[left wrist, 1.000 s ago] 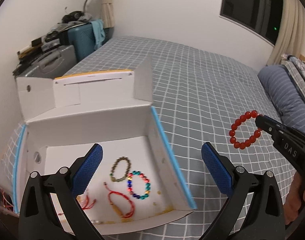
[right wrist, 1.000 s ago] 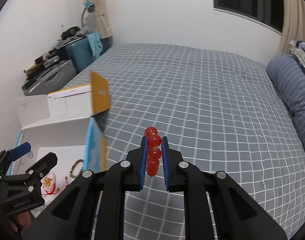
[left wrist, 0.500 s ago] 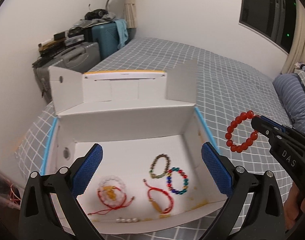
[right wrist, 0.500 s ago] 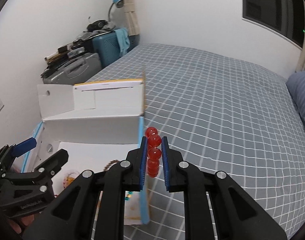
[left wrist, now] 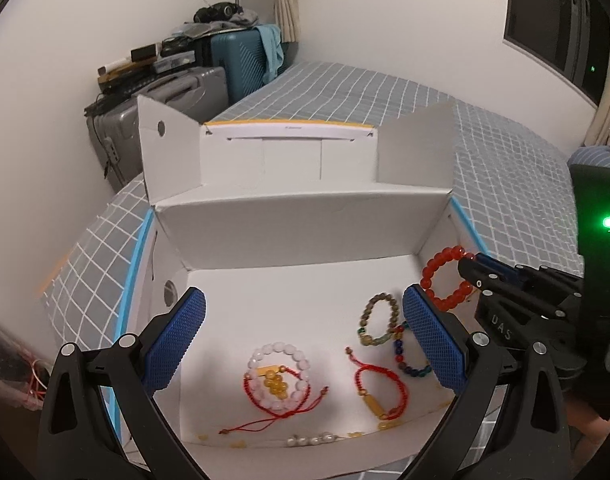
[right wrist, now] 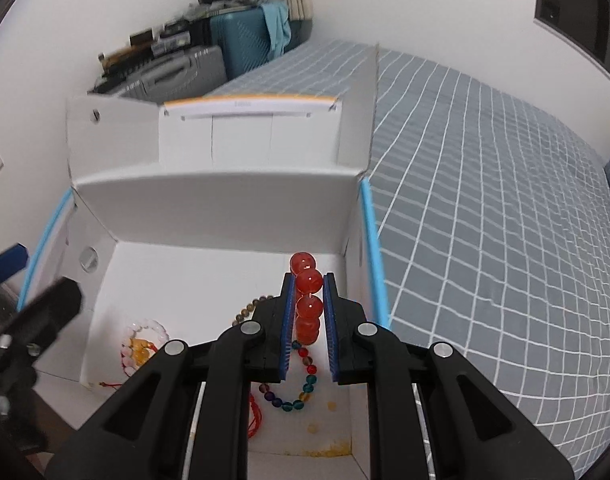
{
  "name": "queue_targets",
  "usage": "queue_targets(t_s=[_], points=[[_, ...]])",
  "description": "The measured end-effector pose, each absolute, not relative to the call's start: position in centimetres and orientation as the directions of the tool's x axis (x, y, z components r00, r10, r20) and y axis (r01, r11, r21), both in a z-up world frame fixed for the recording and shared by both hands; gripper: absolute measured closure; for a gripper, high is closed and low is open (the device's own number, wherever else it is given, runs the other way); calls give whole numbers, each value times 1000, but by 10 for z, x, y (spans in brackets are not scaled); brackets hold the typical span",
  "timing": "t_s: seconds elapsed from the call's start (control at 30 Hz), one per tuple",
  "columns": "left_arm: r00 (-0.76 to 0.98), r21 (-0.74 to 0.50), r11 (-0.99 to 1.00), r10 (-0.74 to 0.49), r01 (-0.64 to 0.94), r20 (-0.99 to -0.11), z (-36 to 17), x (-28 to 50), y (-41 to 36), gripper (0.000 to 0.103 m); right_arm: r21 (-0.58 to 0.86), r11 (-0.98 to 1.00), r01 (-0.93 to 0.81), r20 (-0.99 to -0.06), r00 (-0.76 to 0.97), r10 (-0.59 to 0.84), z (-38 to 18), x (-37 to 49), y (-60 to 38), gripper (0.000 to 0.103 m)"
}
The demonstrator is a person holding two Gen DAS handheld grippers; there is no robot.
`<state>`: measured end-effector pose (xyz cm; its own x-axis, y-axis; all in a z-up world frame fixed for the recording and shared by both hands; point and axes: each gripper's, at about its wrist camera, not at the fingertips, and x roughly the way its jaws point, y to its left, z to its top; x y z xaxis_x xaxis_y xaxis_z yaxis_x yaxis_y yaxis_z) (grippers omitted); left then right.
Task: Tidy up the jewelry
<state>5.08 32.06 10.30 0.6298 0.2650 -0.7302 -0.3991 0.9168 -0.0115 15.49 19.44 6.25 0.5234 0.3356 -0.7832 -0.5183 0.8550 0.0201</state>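
Item: red bracelet (right wrist: pixel 307 300). Pinched by a few beads in the near-closed right claw (right wrist: pixel 309 280), loop hanging beyond its tips, over the box (left wrist: pixel 305 216). Likely light, hard, slick beads on a limp cord. Left claw (left wrist: pixel 301 312): wide open, empty.

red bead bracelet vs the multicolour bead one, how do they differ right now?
The red bead bracelet is one colour with large beads; the multicolour bracelet mixes colours with smaller beads. The red one hangs pinched in the right gripper above the white box; the multicolour one lies on the box floor. Both are closed bead loops.
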Motion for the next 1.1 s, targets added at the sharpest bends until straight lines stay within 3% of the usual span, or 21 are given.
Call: queue_targets(t_s=[0.2, 0.53, 0.6, 0.67, 0.77, 0.83, 0.97, 1.1], points=[[598, 2, 913, 269, -408, -755, 83, 58, 331, 6, -8, 860, -511, -825, 489, 283, 39, 163, 203, 90], [601, 6, 914, 272, -405, -751, 79, 58, 333, 6, -30, 870, -492, -811, 521, 267, 40, 162, 206, 89], [606, 4, 914, 271, -405, -748, 81, 56, 332, 6, -33, 869, -494, -802, 531, 272, 46, 158, 206, 82], [609, 3, 914, 274, -407, -744, 84, 54, 332, 6, -29, 869, -494, -780, 555, 289, 55, 151, 201, 60], [622, -8, 913, 271, -408, -734, 90, 47, 330, 6, -13, 876, -482, -751, 583, 309, 67, 142, 193, 36], [629, -14, 912, 271, -409, -729, 94, 42, 328, 6, -7, 879, -477, -729, 604, 322, 75, 133, 187, 25], [652, -16, 916, 273, -401, -707, 101, 20, 321, 6, 13, 885, -465, -669, 654, 354, 91, 101, 171, 8], [687, -51, 916, 261, -398, -678, 107, -11, 313, 6, 17, 893, -449, -620, 696, 362, 97, 65, 157, 8]])
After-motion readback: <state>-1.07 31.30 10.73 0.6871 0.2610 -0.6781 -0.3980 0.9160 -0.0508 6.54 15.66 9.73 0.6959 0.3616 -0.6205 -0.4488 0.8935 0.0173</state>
